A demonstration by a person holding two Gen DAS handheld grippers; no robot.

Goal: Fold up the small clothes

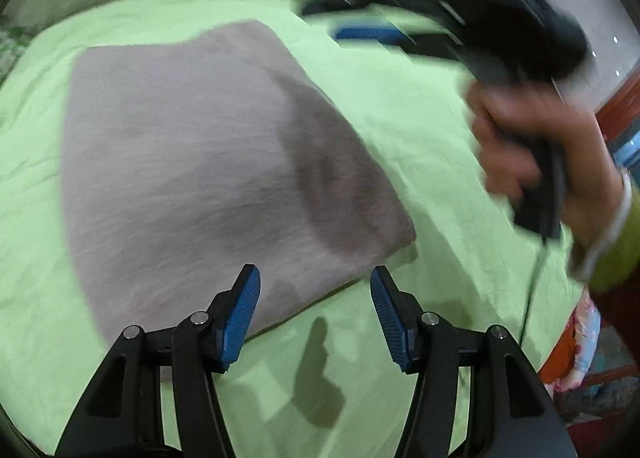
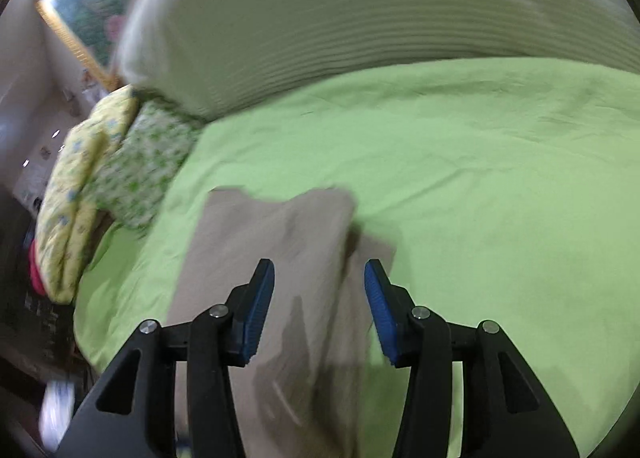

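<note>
A grey-beige cloth (image 1: 192,161) lies folded flat on the light green bedsheet (image 1: 420,129). My left gripper (image 1: 315,278) hovers open just above the cloth's near edge, with nothing between its blue pads. In the right wrist view the same cloth (image 2: 272,242) lies below my right gripper (image 2: 319,272), which is open and holds nothing. In the left wrist view the right gripper (image 1: 404,23) shows blurred at the upper right, held by a person's hand (image 1: 532,145), above the sheet and apart from the cloth.
A pale ribbed headboard (image 2: 360,17) stands behind the bed. Flowered yellow and green bedding (image 2: 108,177) is piled at the bed's left edge. Red-orange furniture (image 1: 624,105) and patterned fabric (image 1: 584,338) lie beyond the right edge.
</note>
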